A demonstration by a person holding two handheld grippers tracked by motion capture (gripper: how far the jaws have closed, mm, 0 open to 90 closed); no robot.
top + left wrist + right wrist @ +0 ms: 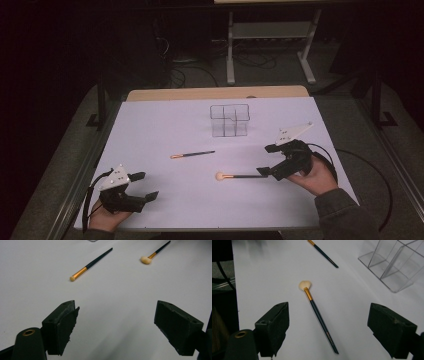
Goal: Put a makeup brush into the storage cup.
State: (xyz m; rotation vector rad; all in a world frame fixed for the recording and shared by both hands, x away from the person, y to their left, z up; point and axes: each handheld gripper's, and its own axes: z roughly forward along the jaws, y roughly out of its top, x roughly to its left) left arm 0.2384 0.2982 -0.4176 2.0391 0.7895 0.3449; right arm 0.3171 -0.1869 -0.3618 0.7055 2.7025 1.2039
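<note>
The fan-tipped brush (240, 176) lay flat on the white tabletop (165, 125), its pale bristles pointing toward nine o'clock in the high view and its dark handle running toward three o'clock, where the right hand-held gripper (267, 160) hovered at the handle's end. That gripper stood wide open with nothing between its jaws; in the right gripper view the brush (318, 317) lay between them, bristles away from the camera. The left hand-held gripper (141, 186), at about seven o'clock on the tabletop, was likewise fully spread and empty. A second, slimmer brush (192, 154) rested near the middle, and a clear divided organizer (229, 120) stood upright toward twelve o'clock. The fan-tipped brush looked light and stiff along its thin handle, likely smooth enough to roll or slip, while the bristles seemed soft and easily splayed. The sound place to grip would be across the handle, near the gold ferrule (307, 294), never on the bristle head.
</note>
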